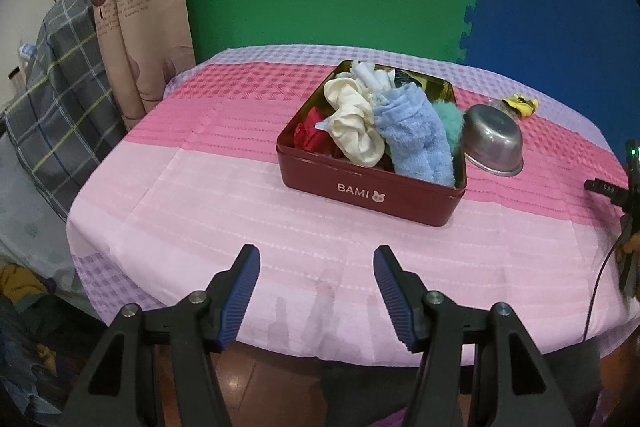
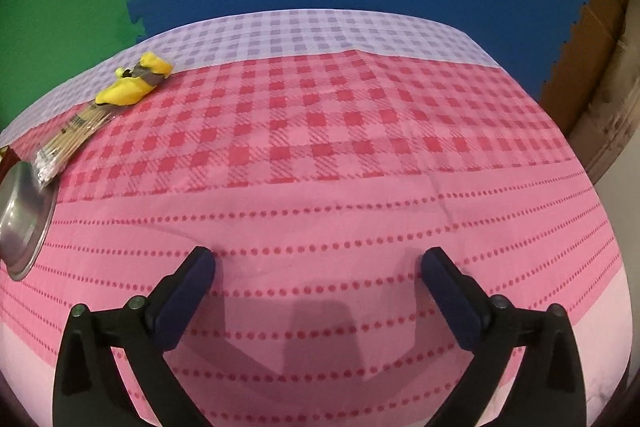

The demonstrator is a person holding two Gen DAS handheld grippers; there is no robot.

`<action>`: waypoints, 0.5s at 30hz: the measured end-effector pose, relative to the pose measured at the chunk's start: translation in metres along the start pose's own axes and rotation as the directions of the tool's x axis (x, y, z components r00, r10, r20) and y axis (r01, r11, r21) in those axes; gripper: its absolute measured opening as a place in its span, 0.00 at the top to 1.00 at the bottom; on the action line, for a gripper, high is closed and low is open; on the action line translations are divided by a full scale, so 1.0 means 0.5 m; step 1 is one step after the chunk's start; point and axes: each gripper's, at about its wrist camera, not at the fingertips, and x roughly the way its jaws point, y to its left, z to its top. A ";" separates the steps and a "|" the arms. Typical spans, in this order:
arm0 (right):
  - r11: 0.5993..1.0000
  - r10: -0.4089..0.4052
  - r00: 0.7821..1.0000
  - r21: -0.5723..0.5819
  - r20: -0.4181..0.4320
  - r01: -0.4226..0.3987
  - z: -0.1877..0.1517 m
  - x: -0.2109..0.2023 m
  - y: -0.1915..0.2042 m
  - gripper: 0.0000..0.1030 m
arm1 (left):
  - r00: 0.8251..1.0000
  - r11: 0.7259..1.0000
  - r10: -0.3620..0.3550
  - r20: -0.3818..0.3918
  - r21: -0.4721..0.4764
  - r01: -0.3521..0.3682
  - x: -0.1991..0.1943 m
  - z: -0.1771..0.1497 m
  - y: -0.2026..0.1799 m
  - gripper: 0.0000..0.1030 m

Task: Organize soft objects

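Both claws hang spread and empty over a pink checked cloth (image 2: 360,187). Ahead of the left claw (image 1: 316,259) and a little to its right sits a red tin (image 1: 372,187), already heaped with soft things: a cream scrunchie (image 1: 352,123), a blue towel (image 1: 416,139), a red cloth (image 1: 312,137), white fabric (image 1: 368,73) at the far end and a teal puff (image 1: 448,119) against the right wall. A steel bowl (image 1: 494,141) leans tilted against the tin's right side, touching it.

The right claw (image 2: 318,263) faces bare cloth. Far ahead to its left lies the one soft thing outside the tin, a yellow piece (image 2: 134,83), with a pack of cotton swabs (image 2: 68,141) lying between it and the bowl's rim at the view's left edge.

The risks, as judged from here: the yellow piece lies well away, so a reach for it passes over the swabs and the bowl, and a low claw could snag the pack or knock the leaning bowl flat. The tin is piled above its rim; pressing one more item in could push the towel or scrunchie over the near wall. A pinch that goes too deep may catch the cloth along with the yellow piece and drag everything on it. The piece is limp, and a grip on one corner might let it slip free over the table.
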 end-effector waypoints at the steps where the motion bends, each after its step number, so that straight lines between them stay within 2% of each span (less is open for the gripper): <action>1: 1.000 0.001 1.000 -0.001 0.000 -0.001 0.002 0.002 -0.001 0.01 | 1.000 1.000 0.007 0.002 0.006 -0.007 0.000 0.000 -0.002 0.41; 15: 1.000 0.008 1.000 0.002 -0.003 -0.008 0.010 0.013 -0.002 0.00 | 0.999 0.995 0.031 0.017 0.092 -0.033 0.007 0.014 -0.053 0.41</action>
